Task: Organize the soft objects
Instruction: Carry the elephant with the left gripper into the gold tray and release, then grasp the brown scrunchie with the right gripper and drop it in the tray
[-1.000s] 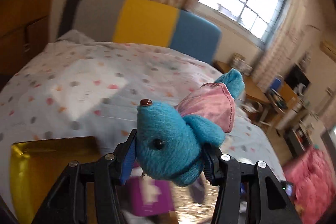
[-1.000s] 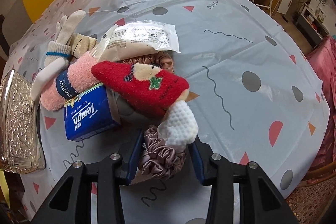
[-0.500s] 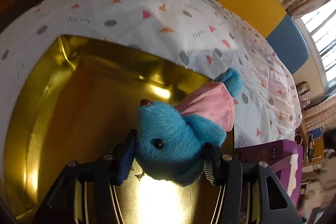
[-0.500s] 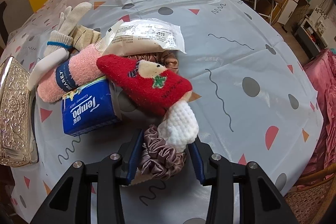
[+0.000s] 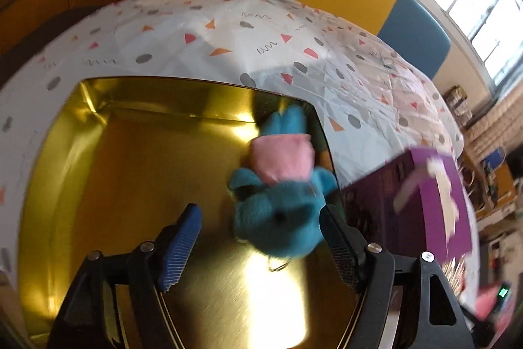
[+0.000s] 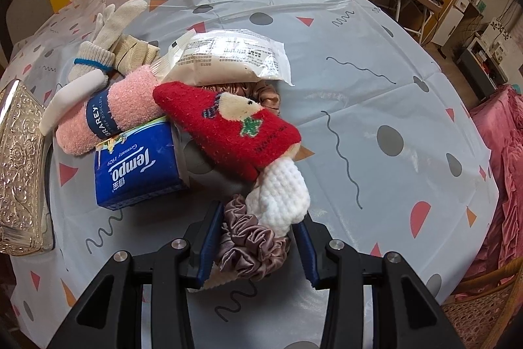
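left tool [image 5: 258, 237] spread wide; blue plush toy [image 5: 281, 208] lies in gold tin [image 5: 130, 172], touching right finger. right tool [image 6: 258, 237] pinches mauve scrunchie [image 6: 251, 247] on tabletop [image 6: 376, 80]. both look light, squashy; grip around bulk.

The gold tin [image 5: 130, 172] has bare floor on its left and middle; the blue toy [image 5: 281, 205] fills its right side, with a purple box [image 5: 425, 201] just beyond the wall. On the table [image 6: 392, 71], the right half lies bare; the pile round the red sock [image 6: 228, 130] and tissue pack [image 6: 137, 165] blocks the left.
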`<state>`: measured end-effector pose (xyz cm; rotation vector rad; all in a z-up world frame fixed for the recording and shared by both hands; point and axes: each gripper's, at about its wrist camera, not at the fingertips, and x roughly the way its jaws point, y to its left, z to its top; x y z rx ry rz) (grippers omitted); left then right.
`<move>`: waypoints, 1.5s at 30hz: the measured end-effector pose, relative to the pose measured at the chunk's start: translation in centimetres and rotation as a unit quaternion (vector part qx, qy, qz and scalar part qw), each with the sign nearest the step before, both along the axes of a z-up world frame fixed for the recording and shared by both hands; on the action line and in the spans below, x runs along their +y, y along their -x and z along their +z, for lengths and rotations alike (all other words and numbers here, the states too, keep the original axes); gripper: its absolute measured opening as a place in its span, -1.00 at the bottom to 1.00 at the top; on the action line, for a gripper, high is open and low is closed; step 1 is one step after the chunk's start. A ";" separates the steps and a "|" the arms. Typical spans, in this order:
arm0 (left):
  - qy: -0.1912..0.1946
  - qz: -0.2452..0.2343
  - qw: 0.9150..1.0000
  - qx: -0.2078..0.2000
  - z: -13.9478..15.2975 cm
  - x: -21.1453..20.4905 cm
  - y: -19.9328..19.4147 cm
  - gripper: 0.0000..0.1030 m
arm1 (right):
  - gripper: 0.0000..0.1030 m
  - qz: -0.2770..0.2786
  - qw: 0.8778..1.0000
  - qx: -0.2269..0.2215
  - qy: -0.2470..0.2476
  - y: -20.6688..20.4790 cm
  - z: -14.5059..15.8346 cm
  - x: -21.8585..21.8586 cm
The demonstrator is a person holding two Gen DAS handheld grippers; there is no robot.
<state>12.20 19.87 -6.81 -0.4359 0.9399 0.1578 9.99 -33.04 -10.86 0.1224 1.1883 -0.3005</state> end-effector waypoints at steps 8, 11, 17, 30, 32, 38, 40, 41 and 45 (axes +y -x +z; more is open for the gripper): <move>-0.047 -0.010 0.999 -0.013 0.3 -1.0 5.0 0.46 | -0.27 0.014 0.999 -0.025 -0.024 0.3 0.9 0.1; -0.046 -0.011 0.999 -0.016 0.3 -1.0 6.1 0.46 | -0.28 0.032 0.999 -0.027 -0.027 0.3 1.1 0.9; -0.070 -0.012 0.997 -0.032 0.9 -1.2 8.3 0.49 | -0.41 0.054 0.996 -0.038 -0.052 0.4 1.4 1.7; -0.093 -0.015 0.994 -0.051 1.9 -1.2 10.3 0.55 | -0.51 0.122 0.989 -0.060 -0.065 2.0 2.3 6.4; -0.099 -0.016 0.994 -0.051 1.9 -1.2 10.4 0.55 | -0.51 0.109 0.990 -0.073 -0.057 1.8 3.2 6.3; -0.089 -0.009 0.995 -0.051 1.6 -0.5 11.0 0.55 | -0.51 0.125 0.982 -0.135 -0.030 -0.8 8.4 8.7; -0.088 -0.007 0.995 -0.050 1.6 -0.1 11.2 0.56 | -0.51 0.146 0.976 -0.159 -0.025 -2.0 10.6 10.8; -0.087 -0.005 0.995 -0.051 1.7 0.0 11.3 0.56 | -0.51 0.158 0.972 -0.170 -0.029 -2.4 11.6 12.0; -0.089 0.004 0.995 -0.051 1.7 0.8 11.7 0.56 | -0.51 0.235 0.945 -0.215 -0.075 -3.8 15.9 18.1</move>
